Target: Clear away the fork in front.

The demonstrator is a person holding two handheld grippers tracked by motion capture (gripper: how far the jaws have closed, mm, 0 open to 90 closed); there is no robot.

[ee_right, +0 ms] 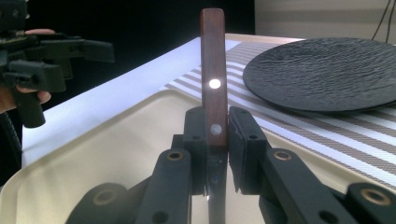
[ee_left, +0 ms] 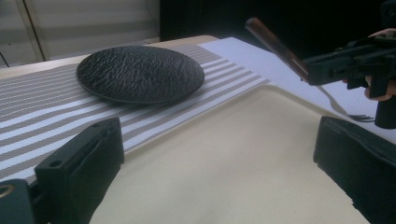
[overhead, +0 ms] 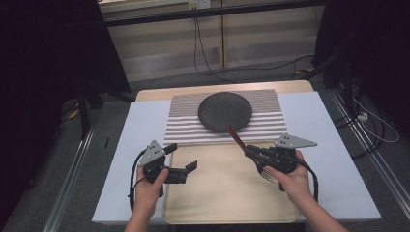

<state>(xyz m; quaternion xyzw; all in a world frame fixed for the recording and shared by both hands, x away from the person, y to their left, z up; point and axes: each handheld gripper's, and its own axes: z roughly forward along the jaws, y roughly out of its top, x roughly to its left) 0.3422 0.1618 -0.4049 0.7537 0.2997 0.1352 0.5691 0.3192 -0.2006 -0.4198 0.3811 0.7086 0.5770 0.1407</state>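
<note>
One fork point(overhead: 249, 153) sits clamped by its wooden handle in the right hand-held gripper point(overhead: 251, 152), handle toward the plate point(overhead: 225, 111) ahead for placing, while the left hand-held gripper point(overhead: 183, 158) gapes empty.

The plate point(overhead: 225, 111) sits on the mat point(overhead: 183, 126) at twelve o'clock. The tray point(overhead: 222, 193) lies just before the mat at six. Over the tray, a fork point(overhead: 241, 145) hangs at three.

A dark plate point(overhead: 225, 111) rests on a striped placemat point(overhead: 183, 126) beyond the beige tray point(overhead: 222, 193).
</note>
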